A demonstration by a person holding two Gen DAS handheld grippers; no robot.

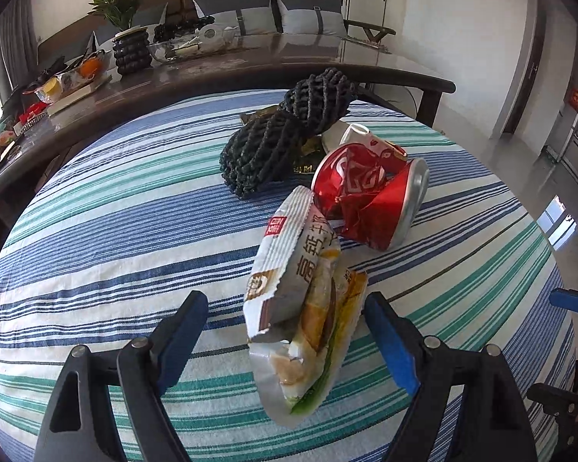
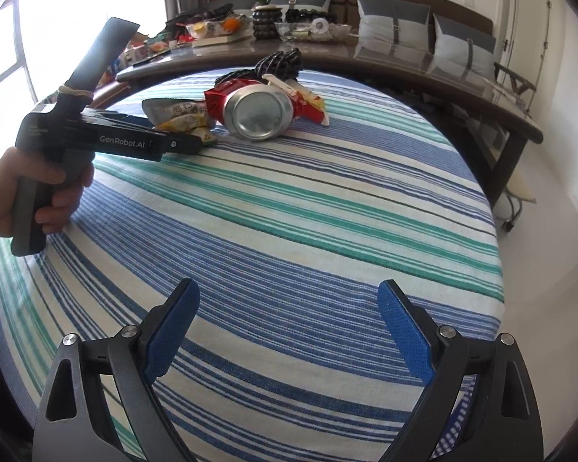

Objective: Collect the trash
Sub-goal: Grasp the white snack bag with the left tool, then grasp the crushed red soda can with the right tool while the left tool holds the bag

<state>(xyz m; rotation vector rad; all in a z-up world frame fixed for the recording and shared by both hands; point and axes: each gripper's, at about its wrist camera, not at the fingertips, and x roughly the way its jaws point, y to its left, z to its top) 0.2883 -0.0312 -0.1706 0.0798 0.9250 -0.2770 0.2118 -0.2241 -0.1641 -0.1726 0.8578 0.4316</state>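
A white and yellow snack wrapper [image 1: 300,315] lies on the striped cloth between the open fingers of my left gripper [image 1: 285,308], untouched by the pads. Behind it lies a crushed red can [image 1: 362,192], then two black foam nets [image 1: 285,142] and a red and white wrapper [image 1: 381,146]. In the right wrist view the same pile sits far off: the can [image 2: 258,111], the snack wrapper [image 2: 177,115], the black net [image 2: 277,63]. My right gripper [image 2: 289,327] is open and empty over bare cloth. The left gripper's body [image 2: 108,138] reaches the wrapper.
The striped cloth [image 1: 115,231] covers a round-looking surface. A dark long table [image 1: 219,65] behind holds a potted plant [image 1: 127,34], bowls and clutter. A sofa with grey cushions [image 1: 308,15] stands behind that. Bare floor lies to the right.
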